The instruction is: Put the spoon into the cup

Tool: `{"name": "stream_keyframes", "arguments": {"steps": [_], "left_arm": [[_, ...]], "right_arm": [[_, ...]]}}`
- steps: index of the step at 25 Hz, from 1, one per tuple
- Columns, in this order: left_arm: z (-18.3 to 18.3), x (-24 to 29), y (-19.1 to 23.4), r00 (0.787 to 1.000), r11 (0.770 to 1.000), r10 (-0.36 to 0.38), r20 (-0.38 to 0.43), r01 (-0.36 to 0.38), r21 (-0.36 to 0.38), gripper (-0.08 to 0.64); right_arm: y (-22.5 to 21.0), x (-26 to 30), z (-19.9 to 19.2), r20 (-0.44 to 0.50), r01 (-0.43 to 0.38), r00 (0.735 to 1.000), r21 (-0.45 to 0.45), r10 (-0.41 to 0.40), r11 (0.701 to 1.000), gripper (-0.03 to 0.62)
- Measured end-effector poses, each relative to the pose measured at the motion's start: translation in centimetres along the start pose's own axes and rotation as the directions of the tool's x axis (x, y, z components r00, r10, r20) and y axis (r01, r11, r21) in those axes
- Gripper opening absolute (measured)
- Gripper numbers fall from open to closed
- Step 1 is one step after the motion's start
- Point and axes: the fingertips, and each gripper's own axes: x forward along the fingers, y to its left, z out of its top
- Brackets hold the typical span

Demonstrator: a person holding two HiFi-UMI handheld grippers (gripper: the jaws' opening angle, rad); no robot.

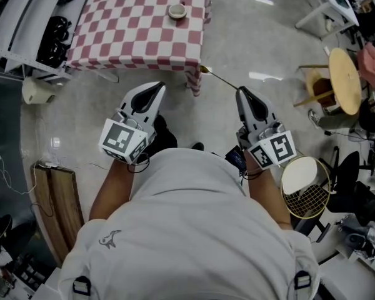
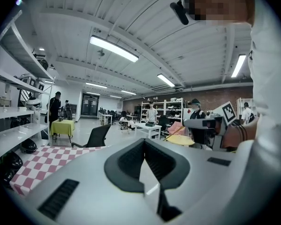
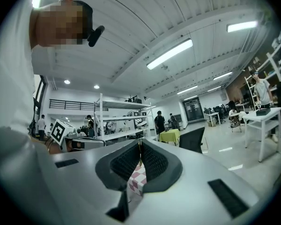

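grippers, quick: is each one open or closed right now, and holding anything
Left gripper: closed, nothing between its fingers.
Right gripper: closed on the spoon.

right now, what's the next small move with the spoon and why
Probably carry the right gripper forward and left, toward the cup. Its jaws are shut on the spoon handle, but the spoon's bowl is only at the near corner of the table, and the cup stands toward the far edge.
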Motion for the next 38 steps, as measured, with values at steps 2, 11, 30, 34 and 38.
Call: {"name": "stream_keyframes", "arguments": {"steps": [2, 11, 30, 34, 38], "left_arm": [[0.0, 0.2, 2.1, 1.0, 1.0, 0.0, -0.001, 0.0, 0.003, 0.014], [1.3, 1.0, 11.8, 0.998, 0.998, -0.059, 0.009, 0.059, 0.005, 0.014], [2.3, 1.6, 22.0, 0.993, 0.993, -0.115, -0.005, 0.115, -0.012, 0.014], [2.5, 3.1, 23.0, 0.995, 0.995, -0.097, -0.013, 0.097, -0.008, 0.014], [2.2, 5.1, 24.0, 0.997, 0.997, -0.08, -0.024, 0.079, -0.023, 0.014]], "right_arm": [[0.0, 2.0, -0.1, 0.001, 0.003, 1.0, 0.002, -0.003, 1.0, 0.034], [0.5, 11.7, 0.1, 0.007, 0.035, 0.999, -0.005, -0.035, 0.999, 0.034], [-0.2, 22.2, 1.4, -0.009, 0.071, 0.997, -0.017, -0.071, 0.997, 0.034], [-1.9, 24.2, 1.4, -0.011, 0.048, 0.999, -0.013, -0.048, 0.999, 0.034], [-3.8, 26.4, 1.6, -0.021, 0.017, 1.0, -0.014, -0.018, 1.0, 0.034]]}}
